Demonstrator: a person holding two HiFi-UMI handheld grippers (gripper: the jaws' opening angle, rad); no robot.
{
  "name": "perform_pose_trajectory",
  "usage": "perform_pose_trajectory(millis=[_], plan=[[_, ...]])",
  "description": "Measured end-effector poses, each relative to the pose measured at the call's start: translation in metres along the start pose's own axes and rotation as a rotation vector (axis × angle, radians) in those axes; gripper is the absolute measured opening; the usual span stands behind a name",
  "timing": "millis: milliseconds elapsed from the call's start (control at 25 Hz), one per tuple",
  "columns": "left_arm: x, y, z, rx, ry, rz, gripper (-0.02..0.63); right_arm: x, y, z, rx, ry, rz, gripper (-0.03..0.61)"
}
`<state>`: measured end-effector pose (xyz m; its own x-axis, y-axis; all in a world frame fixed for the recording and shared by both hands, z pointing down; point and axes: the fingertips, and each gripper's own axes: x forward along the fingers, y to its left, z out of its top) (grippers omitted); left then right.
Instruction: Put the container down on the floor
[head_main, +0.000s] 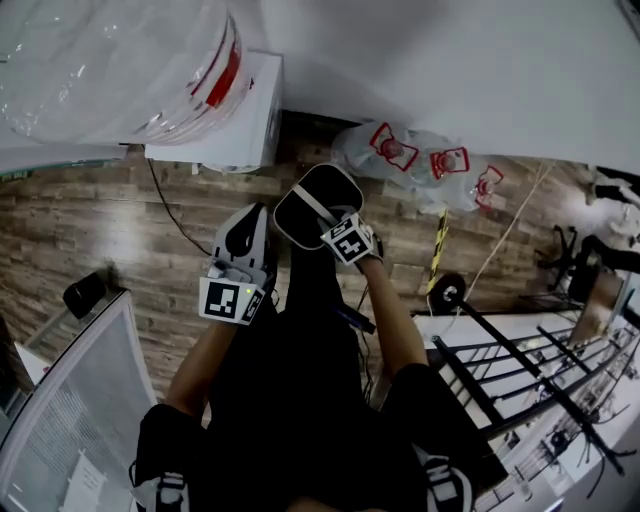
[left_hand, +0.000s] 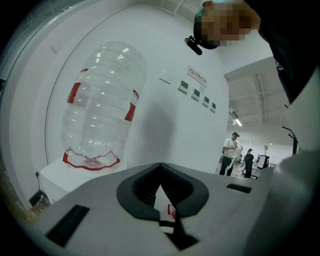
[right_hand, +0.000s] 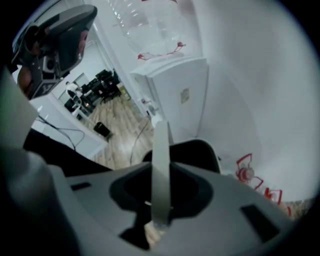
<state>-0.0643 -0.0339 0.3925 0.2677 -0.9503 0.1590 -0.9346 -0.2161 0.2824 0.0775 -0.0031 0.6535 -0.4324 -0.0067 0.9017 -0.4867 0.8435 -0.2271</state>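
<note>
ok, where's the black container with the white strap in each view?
Head view: black oval plastic container at centre, just above the middle.
Left gripper view: not in it.
Right gripper view: lower centre, behind its white strap.
Shared landmark: large clear plastic water bottle on the white cabinet, in all three.

Clear glossy plastic bottle, matt black container — wood-grain floor with dull sheen
</note>
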Motion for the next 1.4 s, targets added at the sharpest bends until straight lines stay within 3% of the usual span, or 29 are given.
perform_pose_trajectory(millis=[680,1400], plan=[[0.047,0.003,-0.044,-0.022,0.05,-0.044,0.026,0.117,-0.069,-0.013,-0.12,0.045,0.029,0.107],[0.086,0.006,-0.091,-0.04,0.093,-0.036,0.026,0.223,-0.117,-0.021,-0.359,0.085,0.077,0.107]])
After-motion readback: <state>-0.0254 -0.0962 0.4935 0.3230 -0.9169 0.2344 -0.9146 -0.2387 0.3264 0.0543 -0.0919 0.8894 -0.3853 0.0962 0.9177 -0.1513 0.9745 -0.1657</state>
